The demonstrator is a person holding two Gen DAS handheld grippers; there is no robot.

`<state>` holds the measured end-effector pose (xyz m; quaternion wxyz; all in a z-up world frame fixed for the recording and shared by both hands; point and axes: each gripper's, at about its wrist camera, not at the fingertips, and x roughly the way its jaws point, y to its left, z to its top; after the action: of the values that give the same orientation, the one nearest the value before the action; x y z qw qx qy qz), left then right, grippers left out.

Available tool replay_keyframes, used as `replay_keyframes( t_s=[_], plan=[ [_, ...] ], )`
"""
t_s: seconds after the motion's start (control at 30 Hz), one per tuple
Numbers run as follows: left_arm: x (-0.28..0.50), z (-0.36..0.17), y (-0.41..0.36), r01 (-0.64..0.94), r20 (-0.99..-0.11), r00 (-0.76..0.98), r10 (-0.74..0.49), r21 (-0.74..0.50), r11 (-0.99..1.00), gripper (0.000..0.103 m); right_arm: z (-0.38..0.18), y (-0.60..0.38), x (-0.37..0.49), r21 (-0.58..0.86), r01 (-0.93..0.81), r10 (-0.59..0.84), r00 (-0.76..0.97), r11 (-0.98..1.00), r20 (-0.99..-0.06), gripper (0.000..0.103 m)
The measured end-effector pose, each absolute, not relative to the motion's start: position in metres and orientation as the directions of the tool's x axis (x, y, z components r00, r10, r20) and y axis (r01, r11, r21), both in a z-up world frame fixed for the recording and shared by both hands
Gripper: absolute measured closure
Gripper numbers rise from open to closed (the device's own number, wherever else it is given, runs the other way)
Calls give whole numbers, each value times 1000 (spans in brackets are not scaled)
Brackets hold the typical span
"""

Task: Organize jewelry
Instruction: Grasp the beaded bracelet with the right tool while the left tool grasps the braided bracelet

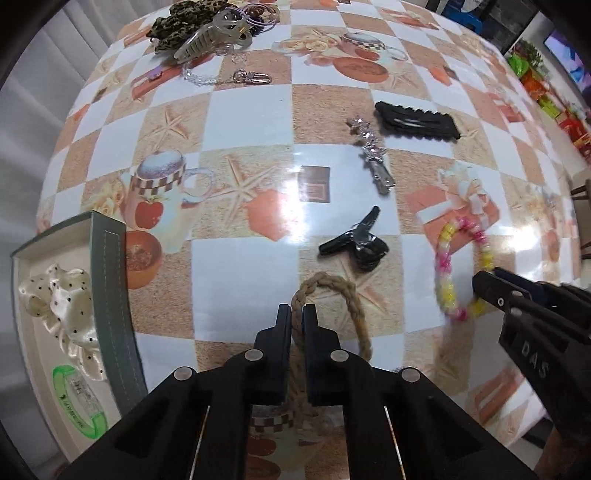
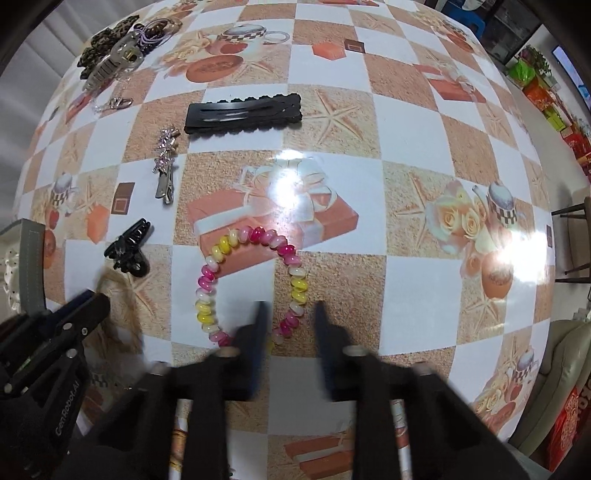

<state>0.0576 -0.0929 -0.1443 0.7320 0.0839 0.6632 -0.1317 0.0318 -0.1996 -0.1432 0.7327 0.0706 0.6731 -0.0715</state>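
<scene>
My left gripper points down at the table and is shut on the near side of a tan braided loop, whose strand runs up between the pads. A pink, yellow and white beaded bracelet lies on the tablecloth. My right gripper is blurred, with the bracelet's right strand between its fingers. In the left wrist view the right gripper has its fingers close together on the bracelet. The left gripper shows at the right wrist view's left edge.
A grey box at the left holds a cream dotted scrunchie and a green band. A black claw clip, a silver clip and a black snap clip lie beyond. More hair pieces are piled far left.
</scene>
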Motion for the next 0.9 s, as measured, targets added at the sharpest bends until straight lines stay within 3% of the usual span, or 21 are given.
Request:
replay_keyframes(
  t_s=[0.23,0.9],
  plan=[
    [59,-121,-84,288,-982,111,-150,-113,951,92,-134,-221,31,124,302,96,106,945,-990,94],
    [37,-61,-21,294,-965,161,-207,-154,943,92,-81,-234,5,216,320,164,182,922,-970,94]
  ],
)
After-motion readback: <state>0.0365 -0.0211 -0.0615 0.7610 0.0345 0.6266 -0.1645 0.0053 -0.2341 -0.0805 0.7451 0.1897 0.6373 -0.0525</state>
